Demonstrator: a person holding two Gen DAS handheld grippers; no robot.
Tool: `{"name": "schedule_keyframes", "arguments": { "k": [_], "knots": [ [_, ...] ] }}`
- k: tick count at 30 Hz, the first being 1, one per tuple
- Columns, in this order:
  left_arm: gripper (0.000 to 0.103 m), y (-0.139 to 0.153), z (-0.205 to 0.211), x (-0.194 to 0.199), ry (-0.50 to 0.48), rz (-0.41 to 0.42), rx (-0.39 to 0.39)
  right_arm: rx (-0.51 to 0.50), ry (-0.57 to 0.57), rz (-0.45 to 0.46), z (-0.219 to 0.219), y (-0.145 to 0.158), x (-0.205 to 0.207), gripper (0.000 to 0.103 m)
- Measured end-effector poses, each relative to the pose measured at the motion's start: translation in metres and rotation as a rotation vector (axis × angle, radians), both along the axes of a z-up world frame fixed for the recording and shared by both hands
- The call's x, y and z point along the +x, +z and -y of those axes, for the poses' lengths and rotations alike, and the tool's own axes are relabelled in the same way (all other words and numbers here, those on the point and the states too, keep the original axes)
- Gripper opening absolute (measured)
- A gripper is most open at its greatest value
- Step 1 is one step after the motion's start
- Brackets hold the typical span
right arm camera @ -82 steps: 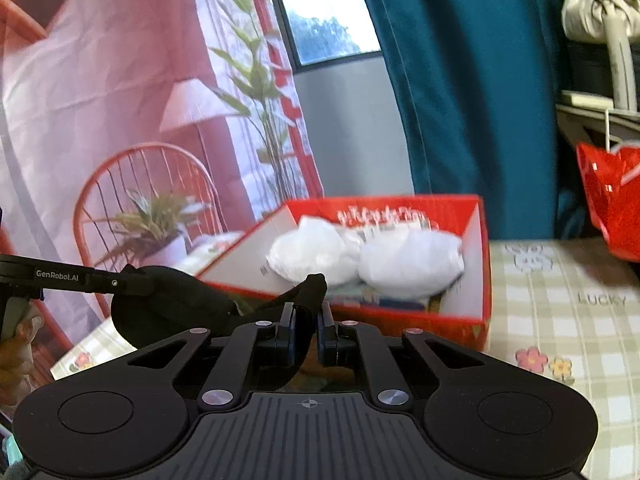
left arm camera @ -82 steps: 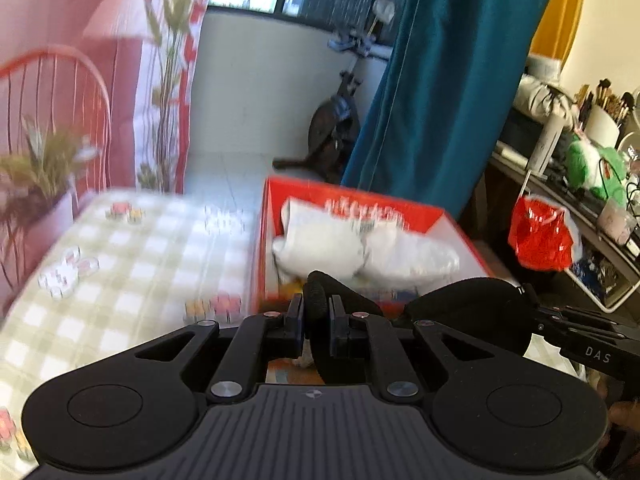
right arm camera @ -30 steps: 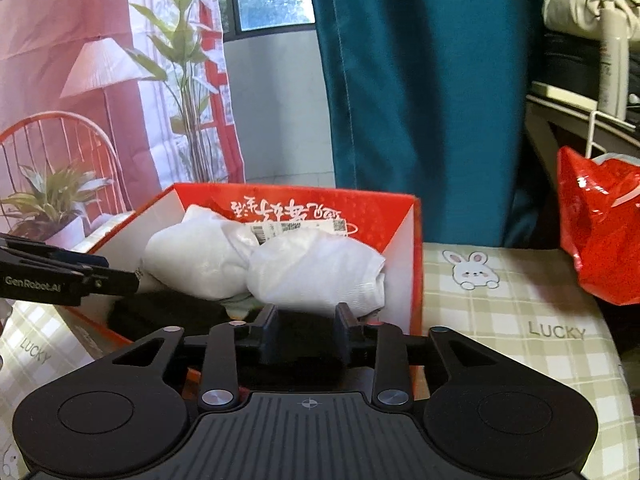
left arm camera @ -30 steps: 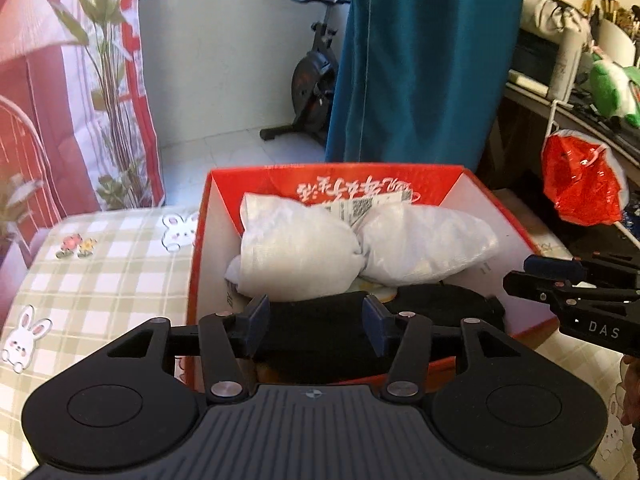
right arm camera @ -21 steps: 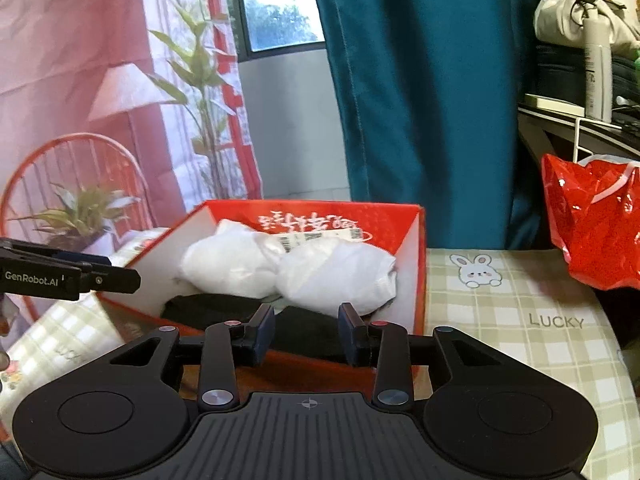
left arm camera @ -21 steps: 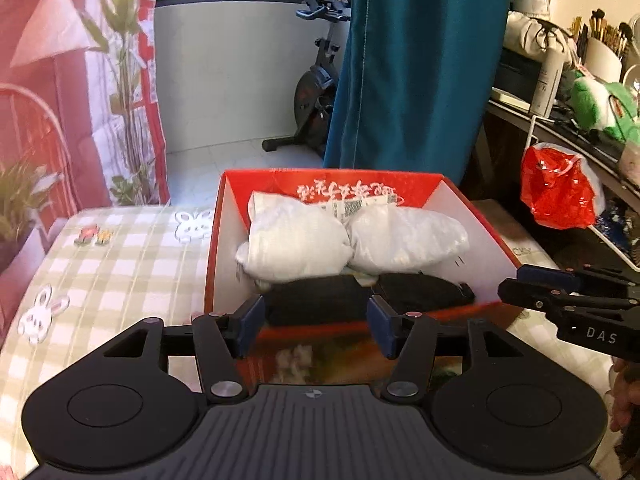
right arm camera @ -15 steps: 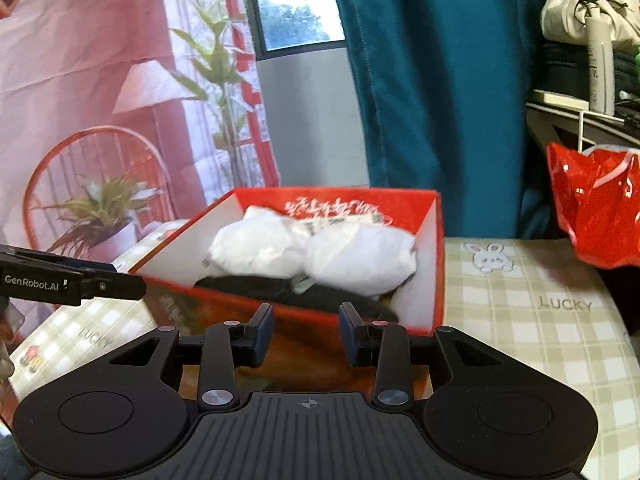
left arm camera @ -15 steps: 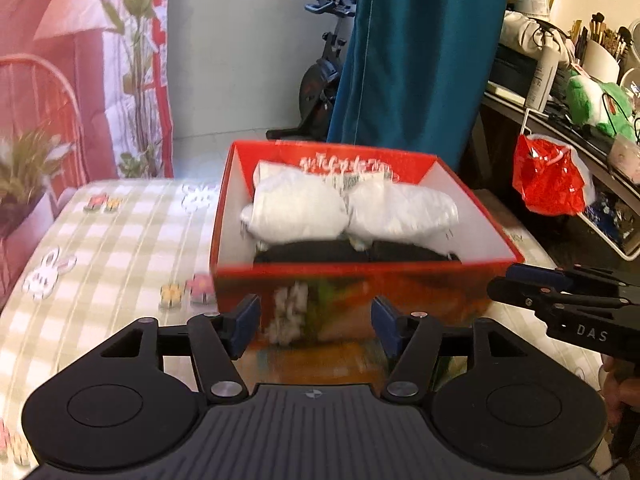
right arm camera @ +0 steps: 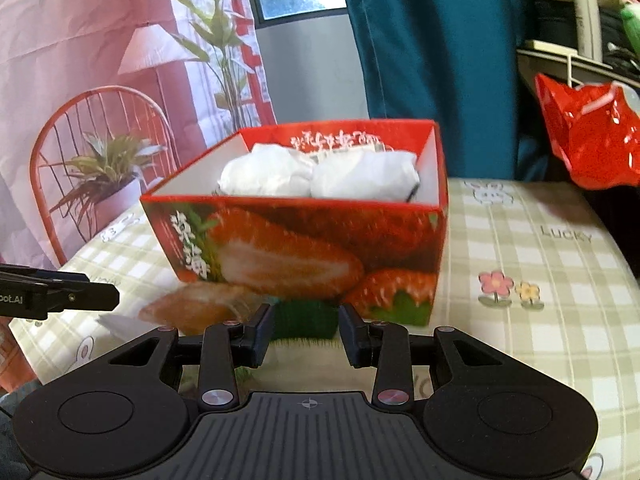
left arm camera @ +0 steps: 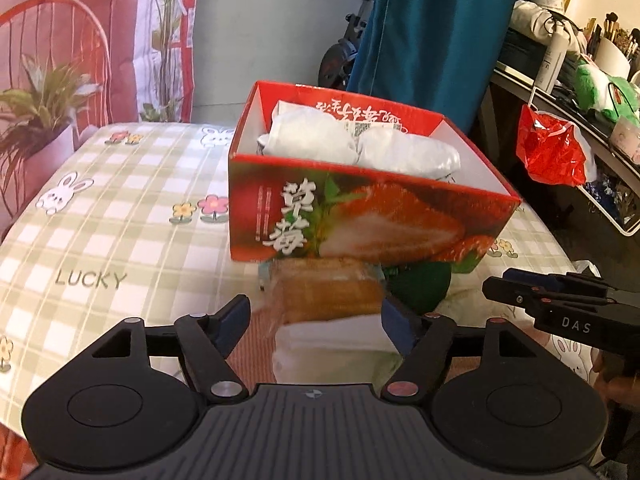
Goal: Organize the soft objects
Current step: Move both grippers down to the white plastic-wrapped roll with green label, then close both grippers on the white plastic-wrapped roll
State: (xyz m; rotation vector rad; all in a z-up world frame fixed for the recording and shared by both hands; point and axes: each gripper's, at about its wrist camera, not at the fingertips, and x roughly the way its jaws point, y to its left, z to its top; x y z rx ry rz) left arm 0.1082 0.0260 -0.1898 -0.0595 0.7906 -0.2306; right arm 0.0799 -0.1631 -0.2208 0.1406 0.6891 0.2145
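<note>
The red strawberry-print box (left arm camera: 372, 216) stands on the counter (left arm camera: 120, 216), which is covered by a green-checked cloth, and its open top faces up so that soft items can be dropped in from above. Two white bundles (left arm camera: 360, 148) lie side by side against the far wall of the box, which leaves room nearer the front, probably for further items. In front of the box, touching or just beside its near wall, lie an orange-brown soft item (left arm camera: 328, 288), a green one (left arm camera: 420, 284) and something white beneath them; their exact nature cannot be told. The left hand-held gripper (left arm camera: 316, 316) points down at the orange-brown item with its jaws opening and already wide, nothing pressed between the pads, which suggests it is being readied for a pick-up. The right hand-held gripper (right arm camera: 306, 332) is set to a narrower gap, empty, aimed at the green item (right arm camera: 306, 318) just ahead of it. Judged from the layout, the loose pile remains to be placed in the box.
</note>
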Motion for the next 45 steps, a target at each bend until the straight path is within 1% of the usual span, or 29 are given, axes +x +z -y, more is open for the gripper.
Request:
{"name": "schedule_keyframes", "arguments": {
  "k": [4,8,12,14,16,23,26,28,31,33,35,36,37,39,42,45],
  "knots": [
    [0.076,-0.008,0.000,-0.006,0.006,-0.013,-0.012,0.001,-0.008,-0.023,0.002,-0.009,-0.006,0.034],
    [0.076,-0.014,0.000,-0.007,0.004,-0.032,-0.007,0.008,-0.014,-0.044,0.003,-0.017,-0.010,0.034],
    [0.076,-0.018,0.002,-0.006,0.003,-0.047,-0.012,0.012,-0.017,-0.053,0.004,-0.020,-0.010,0.034],
    [0.076,-0.021,0.004,-0.007,-0.004,-0.059,-0.017,0.013,-0.018,-0.054,0.004,-0.020,-0.009,0.034],
    [0.076,-0.025,0.006,-0.007,-0.016,-0.069,-0.018,0.013,-0.019,-0.053,0.004,-0.020,-0.009,0.039],
    [0.074,-0.033,0.006,-0.007,-0.019,-0.078,-0.031,0.013,-0.023,-0.064,0.006,-0.024,-0.008,0.040],
    [0.069,-0.036,0.007,-0.006,-0.018,-0.083,-0.028,0.013,-0.027,-0.066,0.006,-0.024,-0.007,0.041],
    [0.051,-0.039,0.006,-0.005,-0.011,-0.090,-0.018,0.013,-0.028,-0.068,0.006,-0.025,-0.007,0.042],
    [0.041,-0.040,0.003,-0.005,0.009,-0.082,-0.015,0.014,-0.029,-0.073,0.006,-0.027,-0.006,0.044],
    [0.037,-0.039,0.002,-0.005,0.012,-0.074,-0.016,0.014,-0.031,-0.079,0.007,-0.028,-0.005,0.044],
    [0.036,-0.039,0.002,-0.005,0.011,-0.070,-0.006,0.016,-0.036,-0.084,0.008,-0.030,-0.005,0.045],
    [0.036,-0.040,0.003,-0.004,0.012,-0.070,-0.004,0.018,-0.040,-0.085,0.008,-0.030,-0.004,0.049],
    [0.036,-0.041,0.003,-0.004,0.014,-0.072,-0.003,0.018,-0.043,-0.085,0.009,-0.031,-0.004,0.054],
    [0.035,-0.042,0.003,-0.003,0.019,-0.080,-0.005,0.019,-0.051,-0.080,0.010,-0.031,-0.004,0.059],
    [0.035,-0.046,0.002,-0.002,0.022,-0.098,-0.007,0.021,-0.062,-0.087,0.013,-0.033,-0.001,0.059],
    [0.035,-0.050,0.003,0.000,0.021,-0.116,-0.006,0.046,-0.076,-0.109,0.019,-0.039,0.002,0.067]
  ]
}}
